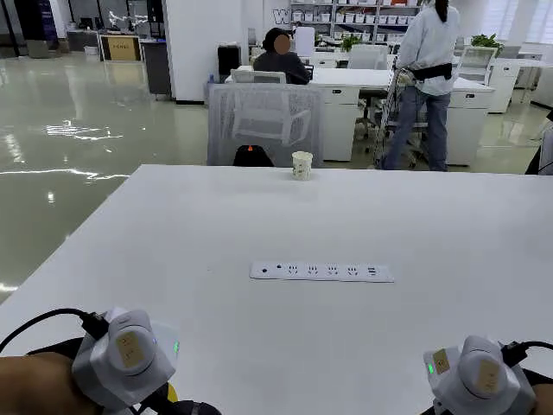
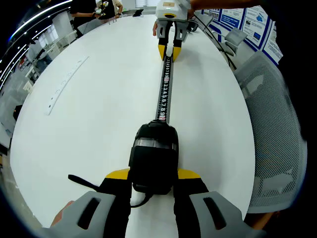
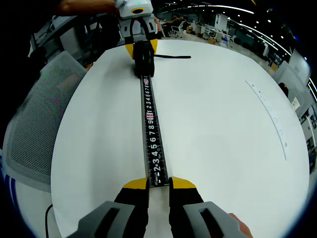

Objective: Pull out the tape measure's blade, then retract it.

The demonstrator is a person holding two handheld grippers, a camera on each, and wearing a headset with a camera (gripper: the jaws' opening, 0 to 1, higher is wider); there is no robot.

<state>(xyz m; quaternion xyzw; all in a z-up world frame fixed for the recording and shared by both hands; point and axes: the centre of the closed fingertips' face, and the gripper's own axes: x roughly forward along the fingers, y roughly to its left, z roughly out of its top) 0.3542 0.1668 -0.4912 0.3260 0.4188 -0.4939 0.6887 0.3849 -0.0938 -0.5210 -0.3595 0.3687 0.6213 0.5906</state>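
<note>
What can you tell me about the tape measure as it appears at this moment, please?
The tape measure has a black, plastic-looking case, clamped between the yellow-tipped jaws of the left gripper. Its blade is drawn out, lying flat and straight on the white table; it is black with white numerals and a red mark. The right gripper holds the blade's end between its jaws. A black strap trails from the case across the table.
</note>
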